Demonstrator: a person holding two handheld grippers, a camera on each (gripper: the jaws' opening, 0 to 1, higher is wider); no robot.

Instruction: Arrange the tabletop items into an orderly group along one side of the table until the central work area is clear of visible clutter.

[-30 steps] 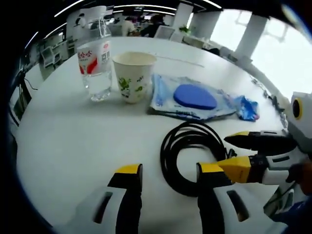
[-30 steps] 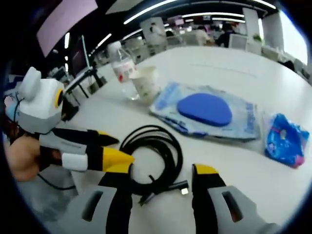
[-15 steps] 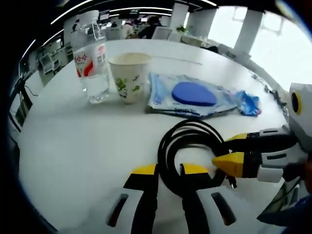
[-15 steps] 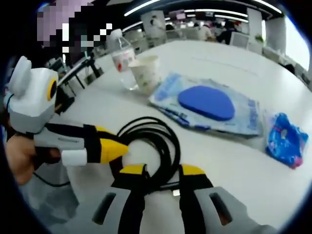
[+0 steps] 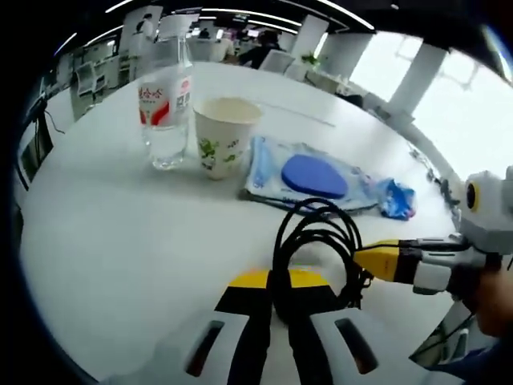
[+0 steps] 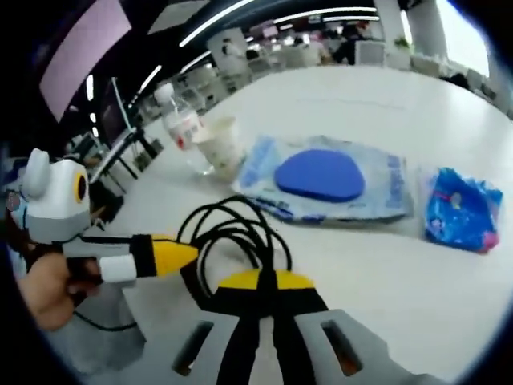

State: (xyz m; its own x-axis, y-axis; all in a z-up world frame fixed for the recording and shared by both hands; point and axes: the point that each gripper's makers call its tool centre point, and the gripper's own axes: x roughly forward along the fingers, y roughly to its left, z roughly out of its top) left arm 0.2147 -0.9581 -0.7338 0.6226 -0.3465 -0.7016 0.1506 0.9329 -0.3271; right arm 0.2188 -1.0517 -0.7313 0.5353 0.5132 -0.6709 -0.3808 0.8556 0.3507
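**Inspector:** Report the nearest items first.

**Assistant:** In the left gripper view, the left gripper (image 5: 278,281) sits at 6 o'clock, its yellow-tipped jaws closed onto the near loop of the coiled black cable (image 5: 317,241). In the right gripper view, the right gripper (image 6: 264,281) is likewise at 6 o'clock, jaws pressed together on the same cable (image 6: 232,237). The coil's far loops stand raised above the white worktop (image 5: 112,233).

**Inspector:** Does either gripper appear in the other's view?

**Assistant:** Yes. The right one enters the left gripper view at 4 o'clock; the left one enters the right gripper view at 9 o'clock, with a hand (image 6: 48,289) behind it.

**Inspector:** Beyond the cable?

**Assistant:** A pale blue wipes pack (image 5: 313,172) with a darker blue oval lid lies flat past the coil. A small blue wrapper (image 5: 397,198) lies just beside it at 3 o'clock. Further, at 11 o'clock, a paper cup (image 5: 226,132) stands upright, with a clear water bottle (image 5: 164,104) close beside it.
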